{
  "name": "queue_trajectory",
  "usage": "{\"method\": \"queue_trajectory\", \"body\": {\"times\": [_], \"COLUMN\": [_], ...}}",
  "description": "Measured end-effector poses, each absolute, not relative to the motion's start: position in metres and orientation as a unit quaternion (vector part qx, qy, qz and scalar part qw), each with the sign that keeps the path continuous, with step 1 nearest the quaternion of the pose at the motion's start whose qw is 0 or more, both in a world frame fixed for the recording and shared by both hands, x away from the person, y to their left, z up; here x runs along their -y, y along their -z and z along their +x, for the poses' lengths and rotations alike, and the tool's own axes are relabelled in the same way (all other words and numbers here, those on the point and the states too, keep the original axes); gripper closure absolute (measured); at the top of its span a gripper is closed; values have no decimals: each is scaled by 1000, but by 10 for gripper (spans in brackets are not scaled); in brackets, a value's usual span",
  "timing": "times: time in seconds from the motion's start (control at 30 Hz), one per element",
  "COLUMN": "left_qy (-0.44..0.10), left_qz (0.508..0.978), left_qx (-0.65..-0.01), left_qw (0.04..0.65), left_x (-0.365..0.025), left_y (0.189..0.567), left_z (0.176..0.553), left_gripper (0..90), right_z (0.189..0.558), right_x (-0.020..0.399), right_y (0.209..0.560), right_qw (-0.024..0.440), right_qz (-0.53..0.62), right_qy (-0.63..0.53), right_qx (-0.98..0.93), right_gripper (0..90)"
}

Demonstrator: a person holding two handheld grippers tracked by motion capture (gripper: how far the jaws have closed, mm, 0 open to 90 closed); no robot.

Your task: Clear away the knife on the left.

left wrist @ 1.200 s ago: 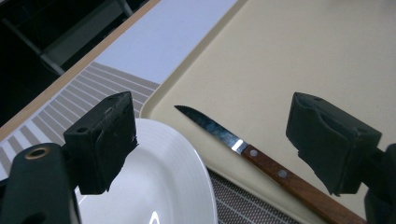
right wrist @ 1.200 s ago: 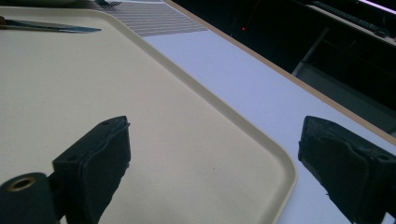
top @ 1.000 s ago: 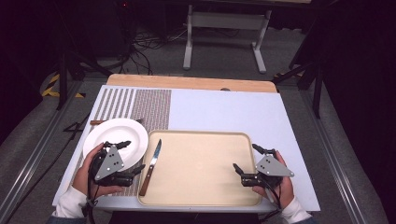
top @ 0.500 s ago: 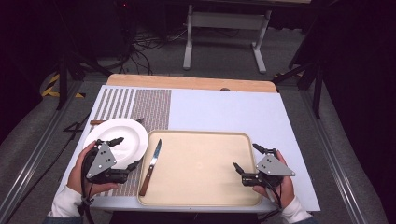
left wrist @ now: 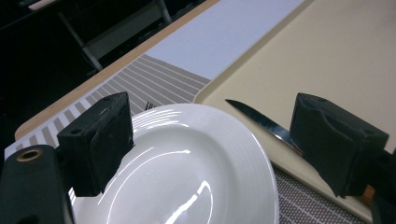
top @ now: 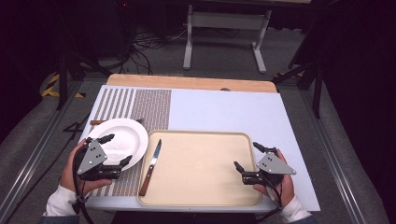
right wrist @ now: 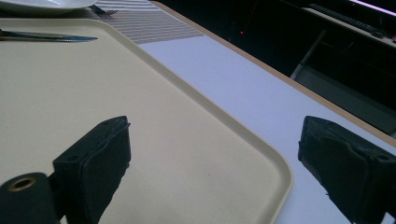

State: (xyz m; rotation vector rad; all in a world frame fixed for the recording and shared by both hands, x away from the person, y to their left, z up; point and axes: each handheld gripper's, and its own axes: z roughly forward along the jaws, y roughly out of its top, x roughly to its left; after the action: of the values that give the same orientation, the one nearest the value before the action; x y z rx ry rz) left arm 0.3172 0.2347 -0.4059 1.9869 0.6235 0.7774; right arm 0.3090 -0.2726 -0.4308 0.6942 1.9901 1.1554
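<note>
A white plate (top: 120, 138) lies on a striped placemat (top: 140, 105) at the table's front left. My left gripper (top: 118, 148) hovers open over the plate's near rim. In the left gripper view the plate (left wrist: 187, 177) spreads out between and below the two jaws of that gripper (left wrist: 217, 140). A wooden-handled knife (top: 151, 162) rests on the left edge of a beige tray (top: 201, 186). My right gripper (top: 246, 155) stands open at the tray's right rim (right wrist: 275, 172), one jaw over the tray and the other over the table, with nothing between them.
A fork (top: 95, 122) lies behind the plate, its tines (left wrist: 148, 106) peeking past the far rim. The white table top (top: 224, 109) ends in a wooden strip (top: 187, 82) at the back. Beyond it are dark floor, cables and a stand's legs (top: 224, 42).
My left gripper has drifted a little left and forward, from between plate and knife onto the plate's near rim. The right gripper, tray and knife have not moved.
</note>
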Motion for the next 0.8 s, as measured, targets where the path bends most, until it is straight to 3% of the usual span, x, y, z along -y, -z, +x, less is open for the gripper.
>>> {"method": "queue_trajectory", "body": {"times": [0.8], "left_qy": [-320], "left_qz": [790], "left_qx": [-286], "left_qw": [439], "left_x": [-257], "left_y": [413], "left_z": [316], "left_gripper": [141], "right_z": [315], "right_x": [265], "right_y": [430], "right_qw": [356], "right_qz": [259], "right_qy": [-450], "right_qx": [-777], "right_gripper": [100]}}
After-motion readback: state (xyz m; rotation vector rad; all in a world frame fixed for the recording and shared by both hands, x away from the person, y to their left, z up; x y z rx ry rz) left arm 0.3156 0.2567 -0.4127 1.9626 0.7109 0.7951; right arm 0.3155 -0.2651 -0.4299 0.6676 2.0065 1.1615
